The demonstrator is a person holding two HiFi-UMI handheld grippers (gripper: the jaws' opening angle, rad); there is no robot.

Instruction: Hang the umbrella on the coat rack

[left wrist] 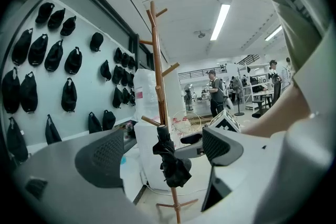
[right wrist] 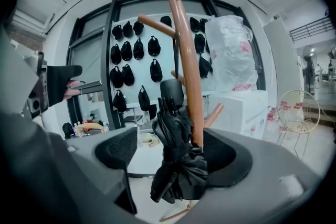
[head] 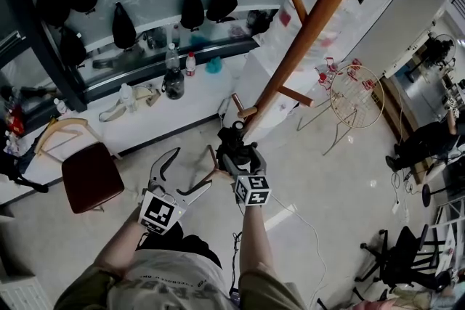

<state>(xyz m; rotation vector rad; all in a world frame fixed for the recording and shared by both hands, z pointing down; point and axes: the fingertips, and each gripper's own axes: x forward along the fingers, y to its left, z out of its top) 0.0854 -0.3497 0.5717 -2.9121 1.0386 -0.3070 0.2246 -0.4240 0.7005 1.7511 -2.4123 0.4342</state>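
Right gripper view showed the right gripper [right wrist: 170, 155] with its 2 jaws spread wide and the folded black umbrella [right wrist: 176, 165] hanging between them. The umbrella lay against the pad on the picture's right, with a clear gap to the other pad, so nothing was clamped. The umbrella hung upright against the wooden pole of the coat rack [right wrist: 186, 71].

From the left gripper view, the umbrella [left wrist: 169, 162] hung with its top end just under a short peg [left wrist: 148, 121] of the coat rack [left wrist: 156, 71]. Whether its loop sat on that peg could not be told. The left gripper [left wrist: 163, 152] was released too, its jaws apart with nothing held between them, pointing at the rack from well apart.

Head view placed the left gripper [head: 187, 170] just beside the right gripper [head: 236, 152], both low against the rack's slanting pole [head: 320, 11].

On the counter [head: 203, 94] stood 2 bottles: a tall clear bottle [head: 173, 76], dark in its lower part, and a small bottle with a red label [head: 190, 64]. Behind the rack sat a clear plastic sack [head: 312, 3] filled with something pale with pink marks. Black caps [head: 192, 9] hung on the wall.
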